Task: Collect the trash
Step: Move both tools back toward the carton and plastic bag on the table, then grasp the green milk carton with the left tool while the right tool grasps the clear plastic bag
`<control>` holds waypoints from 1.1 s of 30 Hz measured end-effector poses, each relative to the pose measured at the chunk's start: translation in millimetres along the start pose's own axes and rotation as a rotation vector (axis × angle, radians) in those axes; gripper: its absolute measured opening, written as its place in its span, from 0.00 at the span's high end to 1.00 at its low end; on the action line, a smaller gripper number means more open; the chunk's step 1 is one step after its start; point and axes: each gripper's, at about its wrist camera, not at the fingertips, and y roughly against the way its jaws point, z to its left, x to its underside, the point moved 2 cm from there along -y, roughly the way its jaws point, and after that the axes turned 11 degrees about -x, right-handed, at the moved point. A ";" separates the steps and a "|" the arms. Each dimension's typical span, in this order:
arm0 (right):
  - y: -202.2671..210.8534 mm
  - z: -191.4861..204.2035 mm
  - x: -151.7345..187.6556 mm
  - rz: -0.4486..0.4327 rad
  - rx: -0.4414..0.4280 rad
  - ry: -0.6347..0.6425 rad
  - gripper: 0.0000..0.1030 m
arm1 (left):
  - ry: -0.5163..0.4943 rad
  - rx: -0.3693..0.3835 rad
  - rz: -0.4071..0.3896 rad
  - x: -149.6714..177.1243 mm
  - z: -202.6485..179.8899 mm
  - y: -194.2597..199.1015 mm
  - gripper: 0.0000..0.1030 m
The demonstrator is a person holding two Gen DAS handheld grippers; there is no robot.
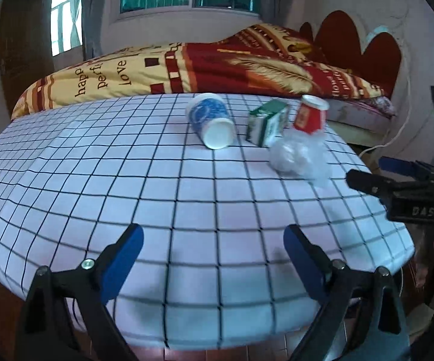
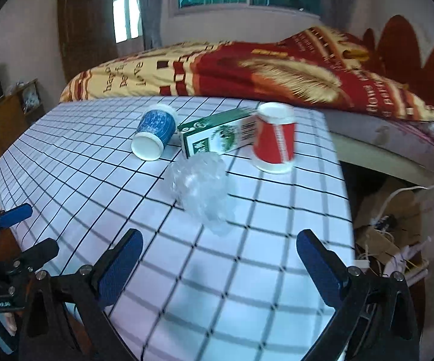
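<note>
- Blue paper cup (image 2: 154, 137), green carton (image 2: 214, 137), red paper cup (image 2: 274, 137) and crumpled plastic wrap (image 2: 202, 189) cluster near the tabletop's (image 2: 247, 285) far edge.
- Near half bare.
- Left hand-held gripper (image 1: 214, 258) and right hand-held gripper (image 2: 220, 266) both spread wide, holding nothing.

Crinkled clear plastic wrap (image 2: 200, 189), paper cups (image 2: 154, 137), matt checked cloth tablecloth (image 2: 247, 285).

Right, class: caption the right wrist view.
Open right tongs approach crumpled plastic, two paper cups and a green carton.

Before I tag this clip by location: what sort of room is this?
Most likely a bedroom. A bed with a red and yellow printed quilt stands behind the checked-cloth table, beside a red heart-shaped headboard.
</note>
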 end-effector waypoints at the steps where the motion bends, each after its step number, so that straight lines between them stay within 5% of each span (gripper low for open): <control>1: -6.1 -0.3 -2.4 0.006 -0.005 0.002 0.00 | 0.005 0.003 0.001 -3.0 2.2 -5.0 0.08; 5: -38.0 0.6 -14.7 0.027 -0.023 0.006 0.01 | -0.003 0.027 0.014 -9.4 -0.6 -18.3 0.11; 11: -69.0 -6.5 -20.7 0.072 -0.053 -0.002 0.22 | -0.030 0.052 0.011 -22.1 -10.8 -33.0 0.13; 16: -78.0 -8.5 -18.8 0.073 -0.103 0.009 0.70 | -0.043 0.075 0.022 -29.2 -17.8 -45.8 0.19; 17: -76.5 -9.4 -18.2 0.066 -0.102 0.014 0.73 | -0.043 0.085 0.025 -30.4 -19.6 -47.9 0.20; 28: -37.3 -63.8 -17.4 -0.013 0.015 -0.068 0.73 | -0.131 0.192 -0.026 -65.0 -70.8 -67.1 0.27; 33: -41.1 -90.2 -19.7 0.003 0.044 -0.104 0.73 | -0.141 0.196 0.033 -85.4 -81.5 -102.5 0.27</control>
